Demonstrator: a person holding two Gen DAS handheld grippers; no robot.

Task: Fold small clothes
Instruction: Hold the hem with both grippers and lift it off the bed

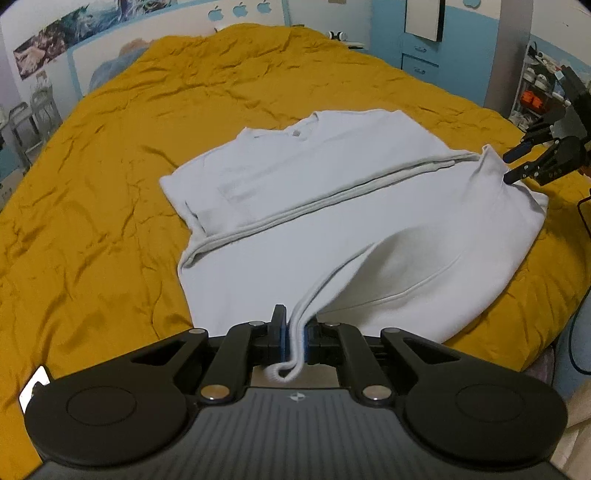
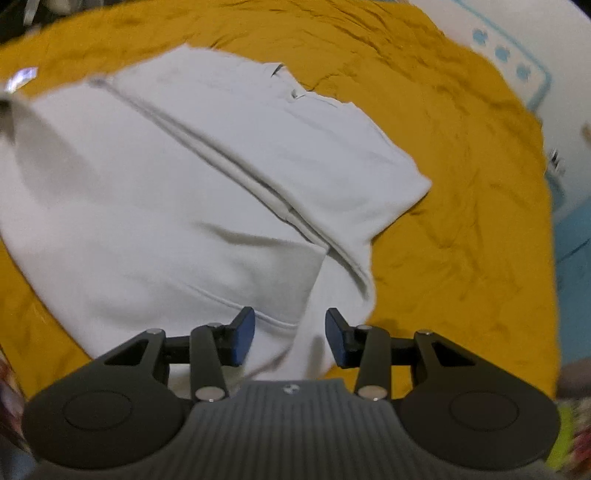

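Observation:
A white sweatshirt [image 1: 332, 206] lies partly folded on a mustard-yellow bedspread [image 1: 110, 166]. Its lower part is folded up, and the ribbed hem runs diagonally across it. My left gripper [image 1: 295, 332] is shut on a near ribbed edge of the sweatshirt and lifts it a little off the bed. My right gripper [image 2: 290, 336] is open and empty, just above the sweatshirt's [image 2: 166, 206] near edge. It also shows at the far right of the left wrist view [image 1: 511, 164], open beside the sweatshirt's right corner.
The bedspread [image 2: 461, 184] covers the whole bed, with a white and blue headboard [image 1: 240, 11] at the far end. A blue drawer unit [image 1: 421, 55] and a cluttered shelf [image 1: 535, 85] stand at the far right. Chairs [image 1: 33, 110] stand at the left.

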